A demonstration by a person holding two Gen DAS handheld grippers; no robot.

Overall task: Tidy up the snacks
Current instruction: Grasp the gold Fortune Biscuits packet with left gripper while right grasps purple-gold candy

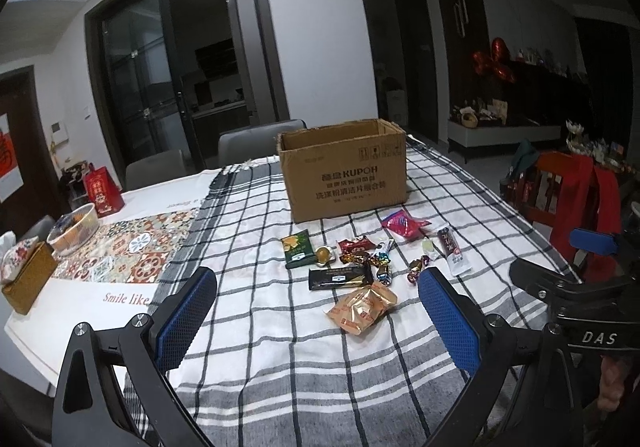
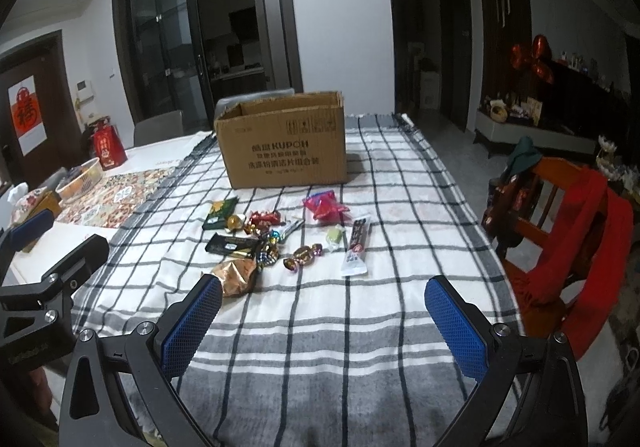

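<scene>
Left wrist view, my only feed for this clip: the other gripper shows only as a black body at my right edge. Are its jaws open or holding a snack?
Observer: The right gripper is open, jaws wide apart with nothing between them, above the checked cloth.
Operator: And the shiny wrapper half cut off beside the strip packet?
Observer: A brown-wrapped candy, seen whole here, lying between the gold packet and that strip packet, touching neither.

Home dining room, checked tablecloth [image 1: 280, 327], chairs [image 2: 560, 207]
</scene>
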